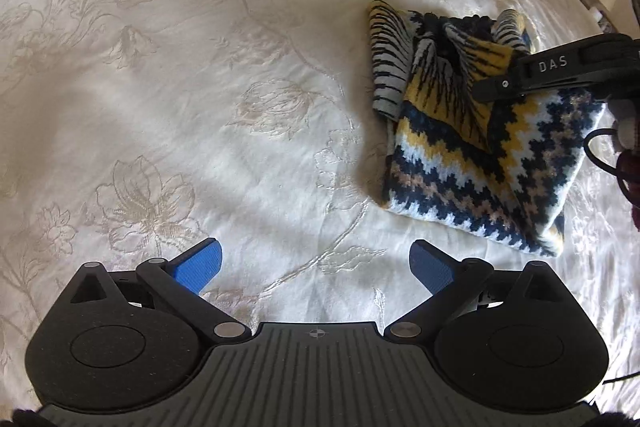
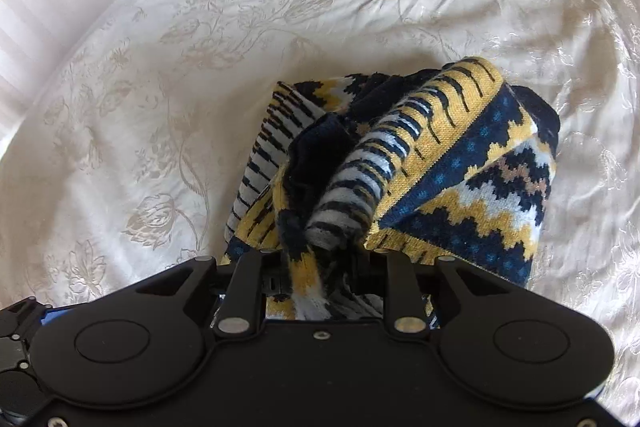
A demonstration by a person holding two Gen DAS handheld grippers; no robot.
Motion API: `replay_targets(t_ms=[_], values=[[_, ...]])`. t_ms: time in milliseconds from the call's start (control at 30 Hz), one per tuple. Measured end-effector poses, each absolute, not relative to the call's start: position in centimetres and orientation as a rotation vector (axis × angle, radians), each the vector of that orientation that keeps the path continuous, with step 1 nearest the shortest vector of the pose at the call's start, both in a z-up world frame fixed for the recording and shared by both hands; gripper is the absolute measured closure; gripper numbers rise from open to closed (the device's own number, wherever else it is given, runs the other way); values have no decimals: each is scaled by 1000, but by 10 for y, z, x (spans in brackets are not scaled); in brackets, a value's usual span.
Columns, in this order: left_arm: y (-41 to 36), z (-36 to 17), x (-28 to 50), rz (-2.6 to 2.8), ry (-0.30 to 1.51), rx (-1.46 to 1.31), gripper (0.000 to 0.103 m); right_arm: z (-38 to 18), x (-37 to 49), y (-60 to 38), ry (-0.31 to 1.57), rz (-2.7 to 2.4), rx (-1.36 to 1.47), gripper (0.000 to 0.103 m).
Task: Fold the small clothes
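One knitted garment (image 1: 476,147), patterned navy, yellow and white, partly folded on the cream bedspread (image 1: 180,87), far right of our left gripper (image 1: 316,267), whose fingers stand apart, holding nothing. Our right gripper (image 2: 316,259) is nearer, closed on a bunched fold. We judge the garment's long axis runs near-to-far. Two grippers counted.

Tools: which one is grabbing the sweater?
The right tool: its blue pads are buried in the patterned sweater. The left tool hangs open over the bedspread.
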State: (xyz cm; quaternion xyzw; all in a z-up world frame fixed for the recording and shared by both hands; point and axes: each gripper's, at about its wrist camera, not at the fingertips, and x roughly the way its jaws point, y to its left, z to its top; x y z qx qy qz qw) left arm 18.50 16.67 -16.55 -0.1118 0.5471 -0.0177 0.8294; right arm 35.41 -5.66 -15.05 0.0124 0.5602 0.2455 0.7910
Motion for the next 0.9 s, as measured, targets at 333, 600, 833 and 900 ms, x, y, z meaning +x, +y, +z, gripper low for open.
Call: replay_targets(t_ms=[333,600,833,900], values=[[168,-172,178,-54,1182,-270,2,-140,336,-23,1154,667,-64,57],[164,-153,194,-96,1145,-231,2,-123,325,-69,1073,636,176,53],[157,-130,242,-136,1082,-222,2,-129,300,-109,1064,538,133,48],[151,-124,262,-163,1071,-239,2,-133,290,-110,1062,538,109,46]])
